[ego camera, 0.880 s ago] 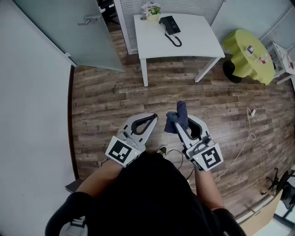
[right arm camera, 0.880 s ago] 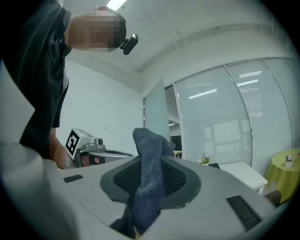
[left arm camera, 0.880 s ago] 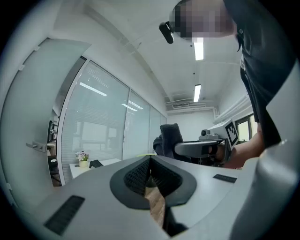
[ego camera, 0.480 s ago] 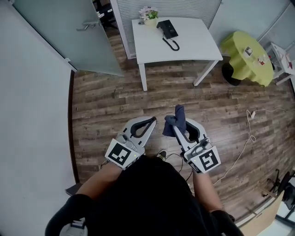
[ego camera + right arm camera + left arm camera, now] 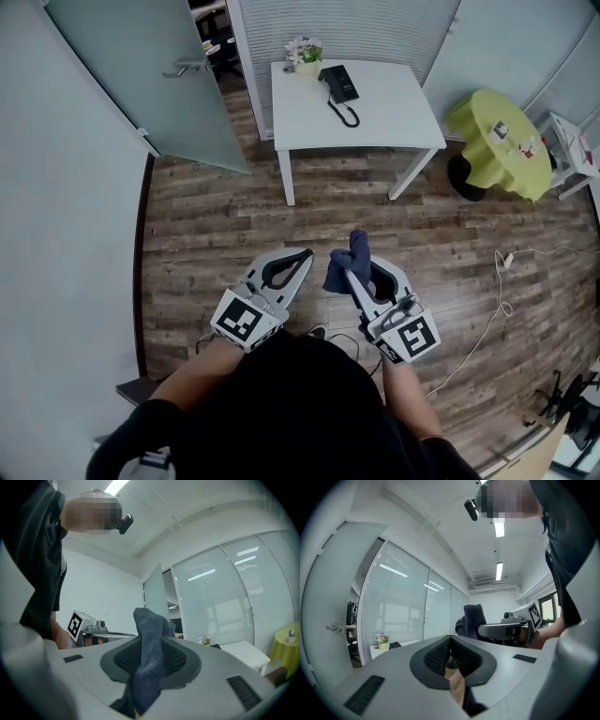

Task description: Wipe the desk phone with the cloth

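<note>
A black desk phone (image 5: 339,83) with a coiled cord lies on a white table (image 5: 375,117) far ahead across the room. My right gripper (image 5: 354,260) is shut on a dark blue cloth (image 5: 349,261), which bunches above the jaws; the cloth (image 5: 149,660) fills the gap between the pads in the right gripper view. My left gripper (image 5: 302,260) is held beside it, shut with nothing in it, jaw tips meeting in the left gripper view (image 5: 450,639). Both are held close to the person's body, well short of the table.
A small flower pot (image 5: 306,52) stands on the table next to the phone. A glass door (image 5: 150,75) is at the left, a round yellow-green table (image 5: 497,131) at the right. A white cable (image 5: 497,291) trails over the wooden floor.
The view has shifted: the table and phone sit slightly lower and farther left in the frame. Both grippers keep their hold and stay side by side.
</note>
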### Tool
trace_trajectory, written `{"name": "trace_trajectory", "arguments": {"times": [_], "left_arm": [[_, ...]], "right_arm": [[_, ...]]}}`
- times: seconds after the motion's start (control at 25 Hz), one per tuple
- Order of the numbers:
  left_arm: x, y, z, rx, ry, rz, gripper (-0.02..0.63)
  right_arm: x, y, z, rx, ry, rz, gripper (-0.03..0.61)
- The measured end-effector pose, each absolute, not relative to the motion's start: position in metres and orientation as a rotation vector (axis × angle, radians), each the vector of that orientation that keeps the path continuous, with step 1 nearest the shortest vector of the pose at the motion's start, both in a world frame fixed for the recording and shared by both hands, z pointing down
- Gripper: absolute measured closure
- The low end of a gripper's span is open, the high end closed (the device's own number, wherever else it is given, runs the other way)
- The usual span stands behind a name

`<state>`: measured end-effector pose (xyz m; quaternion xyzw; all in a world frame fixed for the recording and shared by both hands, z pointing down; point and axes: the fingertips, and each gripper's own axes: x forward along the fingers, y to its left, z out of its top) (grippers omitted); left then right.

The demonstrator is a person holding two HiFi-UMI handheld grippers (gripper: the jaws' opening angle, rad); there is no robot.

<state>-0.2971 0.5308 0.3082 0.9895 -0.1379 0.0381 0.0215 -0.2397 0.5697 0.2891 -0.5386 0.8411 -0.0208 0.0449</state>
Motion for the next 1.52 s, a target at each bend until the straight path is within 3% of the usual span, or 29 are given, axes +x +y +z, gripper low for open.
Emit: {"name": "trace_trajectory", "arguments": {"times": [0.44,1.52], "left_arm": [[-0.269,0.503,0.315,3.057,-0.469,0.125,0.603],[-0.223,0.254,0.319,3.067,-0.337,0.109,0.603]], "right_arm": [[-0.208,0.546,0.299,-1.639,2.589,-0.098,0.466],[-0.168,0.295,0.311,-1.777,2.551,-0.136,0.466]]}}
